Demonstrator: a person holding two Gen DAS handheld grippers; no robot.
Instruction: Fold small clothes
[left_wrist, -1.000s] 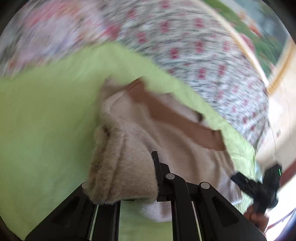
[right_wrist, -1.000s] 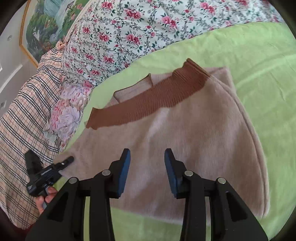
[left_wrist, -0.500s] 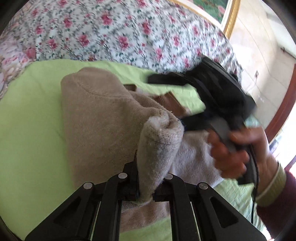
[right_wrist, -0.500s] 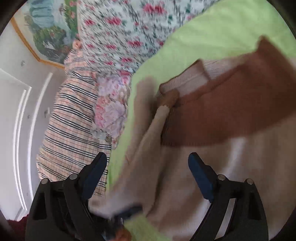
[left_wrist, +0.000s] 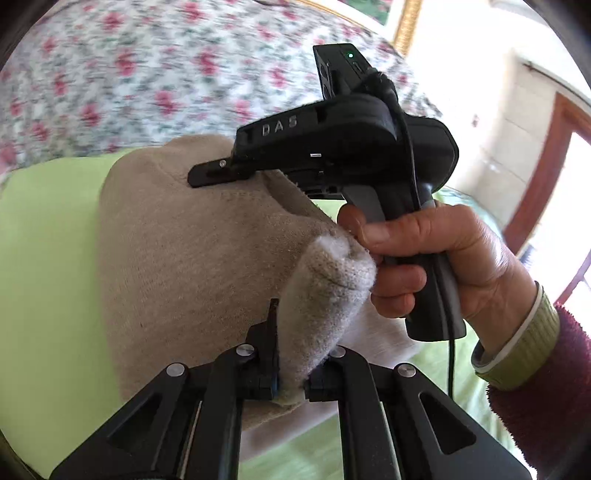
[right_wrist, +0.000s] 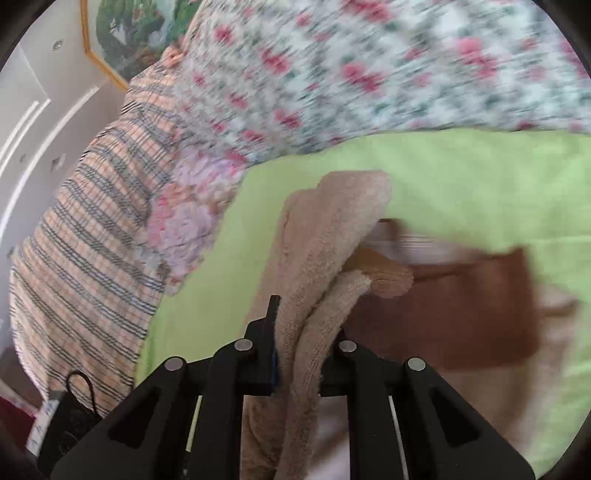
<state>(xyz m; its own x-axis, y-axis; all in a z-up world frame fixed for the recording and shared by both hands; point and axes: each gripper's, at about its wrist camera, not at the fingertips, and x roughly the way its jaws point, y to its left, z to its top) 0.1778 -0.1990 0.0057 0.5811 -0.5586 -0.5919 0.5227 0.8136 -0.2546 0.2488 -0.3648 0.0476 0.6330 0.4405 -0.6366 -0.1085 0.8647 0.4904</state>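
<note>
A beige knitted sweater (left_wrist: 192, 258) with a brown ribbed band (right_wrist: 461, 314) lies partly lifted on a green sheet (left_wrist: 44, 258). My left gripper (left_wrist: 291, 384) is shut on a bunched fold of the sweater. My right gripper (right_wrist: 303, 373) is shut on another thick fold of the same sweater (right_wrist: 325, 251). In the left wrist view the right gripper's black body (left_wrist: 351, 136) and the hand holding it are close, just above the fabric.
A floral quilt (right_wrist: 369, 74) lies behind the green sheet (right_wrist: 480, 177). A plaid blanket (right_wrist: 92, 240) and a pink flowered pillow (right_wrist: 184, 221) lie at the left. A framed painting (right_wrist: 136, 33) hangs on the wall. A doorway (left_wrist: 554, 192) shows at the right.
My right gripper was open over the sweater and has shut on a fold. Both grippers have come close together, lifting the sweater's edge over itself.
</note>
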